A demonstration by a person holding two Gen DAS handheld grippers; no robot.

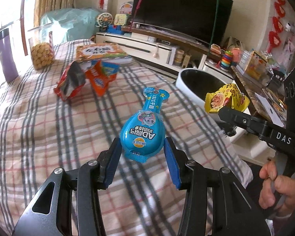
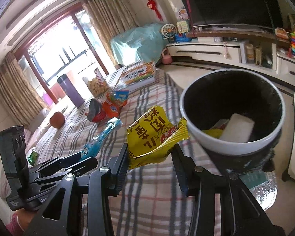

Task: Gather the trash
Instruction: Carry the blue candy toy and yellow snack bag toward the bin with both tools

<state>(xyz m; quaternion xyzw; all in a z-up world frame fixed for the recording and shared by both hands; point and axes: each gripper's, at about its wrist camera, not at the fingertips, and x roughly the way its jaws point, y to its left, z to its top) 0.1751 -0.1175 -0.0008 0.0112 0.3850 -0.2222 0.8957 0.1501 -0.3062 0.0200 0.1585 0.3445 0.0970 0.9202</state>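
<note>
My left gripper is shut on the round end of a blue lollipop-shaped wrapper, held above the plaid-covered table. My right gripper is shut on a crumpled yellow snack wrapper, just left of the white-rimmed black trash bin. A white packet and a yellow wrapper lie inside the bin. In the left wrist view the right gripper holds the yellow wrapper in front of the bin. In the right wrist view the left gripper carries the blue wrapper.
A red bag and an orange bag lie further back on the table. Behind them stand a book, a cookie jar and a purple flask. A small green wrapper lies near the left edge.
</note>
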